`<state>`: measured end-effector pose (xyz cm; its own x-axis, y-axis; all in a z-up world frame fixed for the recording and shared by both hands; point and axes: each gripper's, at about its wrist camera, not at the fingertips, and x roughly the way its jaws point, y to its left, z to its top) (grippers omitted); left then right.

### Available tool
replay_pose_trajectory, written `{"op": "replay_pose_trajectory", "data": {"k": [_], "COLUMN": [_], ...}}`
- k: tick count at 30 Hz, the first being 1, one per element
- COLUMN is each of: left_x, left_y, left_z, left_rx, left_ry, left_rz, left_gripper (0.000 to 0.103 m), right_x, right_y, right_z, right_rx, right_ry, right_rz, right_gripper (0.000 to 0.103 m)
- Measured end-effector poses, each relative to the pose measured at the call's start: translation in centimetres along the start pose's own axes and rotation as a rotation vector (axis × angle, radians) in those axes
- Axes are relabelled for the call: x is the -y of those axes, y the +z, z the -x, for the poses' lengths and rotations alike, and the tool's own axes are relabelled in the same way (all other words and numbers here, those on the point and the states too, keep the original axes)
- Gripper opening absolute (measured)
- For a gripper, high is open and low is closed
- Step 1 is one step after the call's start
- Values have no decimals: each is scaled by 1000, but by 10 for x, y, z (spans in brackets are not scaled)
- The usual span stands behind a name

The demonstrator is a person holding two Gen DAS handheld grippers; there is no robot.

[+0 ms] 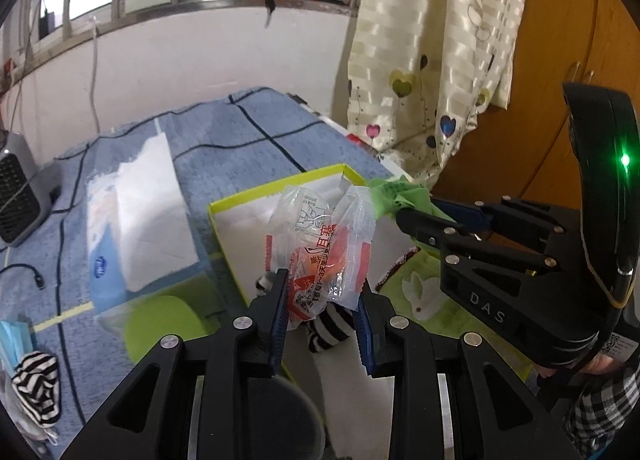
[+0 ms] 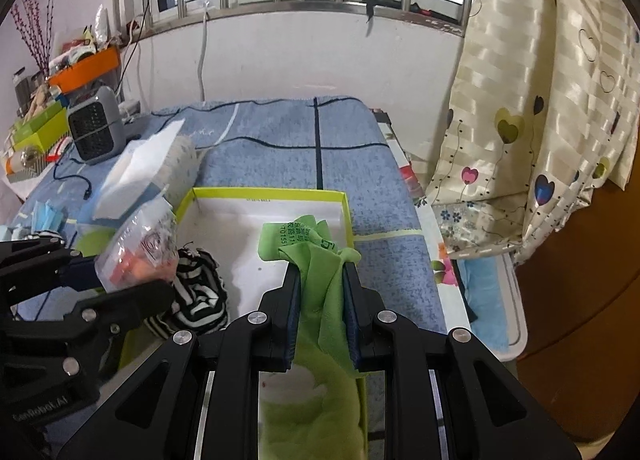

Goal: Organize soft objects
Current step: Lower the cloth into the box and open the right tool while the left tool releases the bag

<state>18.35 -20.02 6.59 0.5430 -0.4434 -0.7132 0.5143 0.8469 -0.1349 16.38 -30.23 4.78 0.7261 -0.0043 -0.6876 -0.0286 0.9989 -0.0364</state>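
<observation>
My left gripper point(image 1: 322, 292) is shut on a clear plastic packet with orange contents point(image 1: 322, 250) and holds it above the yellow-rimmed white box point(image 1: 276, 189). My right gripper point(image 2: 320, 264) is shut on a green cloth bag point(image 2: 308, 240) over the same box point(image 2: 264, 192). A black-and-white striped sock point(image 2: 200, 296) lies in the box, also visible in the left wrist view point(image 1: 330, 326). A light green towel with a rabbit point(image 1: 424, 292) lies at the box's near right end. Each gripper shows in the other's view, left point(image 2: 132, 272) and right point(image 1: 404, 211).
A white tissue pack point(image 1: 140, 219) lies on the blue blanket point(image 1: 240, 139) left of the box. Another striped sock point(image 1: 38, 388) and blue face masks point(image 1: 16, 340) lie at the near left. A grey heater point(image 2: 94, 129) stands at the back left. A curtain point(image 2: 540, 99) hangs on the right.
</observation>
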Motion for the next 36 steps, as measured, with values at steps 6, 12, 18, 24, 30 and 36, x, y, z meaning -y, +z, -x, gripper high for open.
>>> {"op": "replay_pose_trajectory", "data": {"k": [6, 12, 18, 24, 30, 36], "left_x": [1, 2, 2, 1, 0, 5], "left_y": [1, 1, 0, -1, -1, -2], "left_z": [-12, -19, -20, -16, -8, 2], "left_rx": [-22, -43, -49, -45, -29, -19], "left_ry": [-9, -15, -8, -8, -7, -10], "left_rz": [10, 17, 16, 19, 26, 17], "left_gripper": [27, 36, 42, 50, 52, 53], "right_x": [6, 10, 10, 10, 13, 14], "right_y": [2, 0, -1, -1, -4, -4], "right_z": [-11, -20, -20, -17, -13, -3], "right_rx": [-22, -43, -43, -37, -40, -26], "right_ry": [11, 35, 47, 53, 42, 35], "right_rz": [-1, -16, -17, -18, -31, -42], "right_gripper": [21, 23, 32, 44, 45, 45]}}
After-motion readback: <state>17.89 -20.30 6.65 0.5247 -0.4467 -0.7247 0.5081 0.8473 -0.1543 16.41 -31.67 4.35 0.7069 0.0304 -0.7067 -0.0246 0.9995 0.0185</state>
